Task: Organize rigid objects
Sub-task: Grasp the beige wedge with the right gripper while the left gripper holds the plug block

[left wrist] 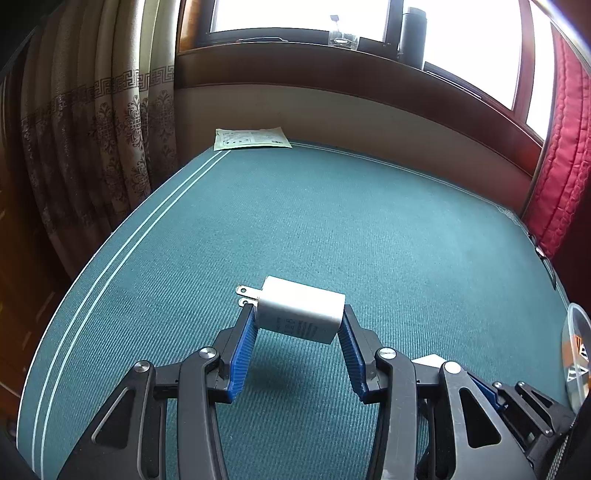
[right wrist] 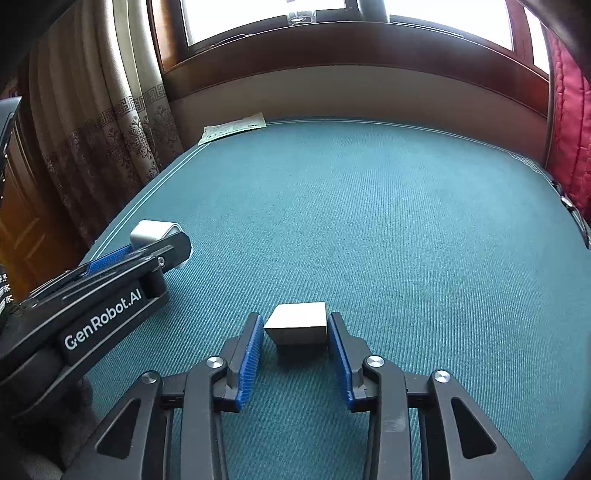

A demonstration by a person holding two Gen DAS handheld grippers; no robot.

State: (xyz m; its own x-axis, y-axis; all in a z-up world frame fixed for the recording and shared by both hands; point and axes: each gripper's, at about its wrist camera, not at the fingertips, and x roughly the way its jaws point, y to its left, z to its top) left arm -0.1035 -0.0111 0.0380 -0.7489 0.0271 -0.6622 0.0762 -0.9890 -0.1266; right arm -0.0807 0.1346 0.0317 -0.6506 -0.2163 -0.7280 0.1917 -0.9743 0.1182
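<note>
left gripper: clamped on white plastic wall charger with two metal prongs, held above the teal ribbed bench
right gripper: closed on small white square block, low over the bench
clear plastic container: at right edge, likely destination
progress: both items gripped, neither placed; sorting left

Two wrist cameras, low over our teal table

Both look forward and down toward the window; we share the leaflet.
</note>
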